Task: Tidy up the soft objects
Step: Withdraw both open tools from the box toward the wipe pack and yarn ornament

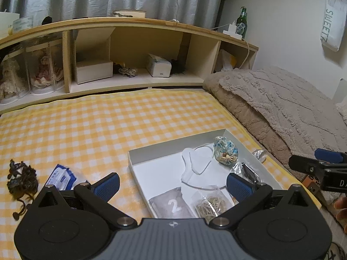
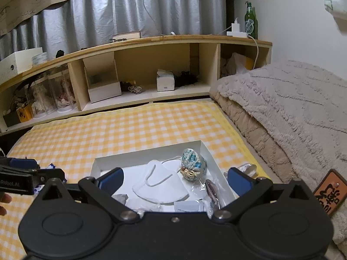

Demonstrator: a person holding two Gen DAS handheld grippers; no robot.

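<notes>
A shallow white box (image 1: 138, 159) (image 2: 102, 163) lies on the yellow checked bedcover. In it are a white face mask (image 1: 196, 164) (image 2: 160, 186), a blue flowered pouch (image 1: 225, 150) (image 2: 193, 164), a grey packet marked 2 (image 1: 171, 205), a clear bag of rubber bands (image 1: 211, 203) and a dark item in clear wrap (image 1: 248, 171) (image 2: 211, 189). My left gripper (image 1: 173, 185) hangs open above the box's near end, nothing between its fingers. My right gripper (image 2: 175, 181) is wide open over the box, also holding nothing. A dark hair accessory (image 1: 20, 176) and a blue-white packet (image 1: 61, 176) lie left of the box.
A wooden shelf unit (image 1: 130, 23) with boxes, dolls and a tissue box runs along the back. A green bottle (image 1: 241, 21) stands on its right end. A fluffy beige blanket (image 1: 282, 99) is piled at the right. A clear wrapped item (image 1: 259, 153) lies just right of the box.
</notes>
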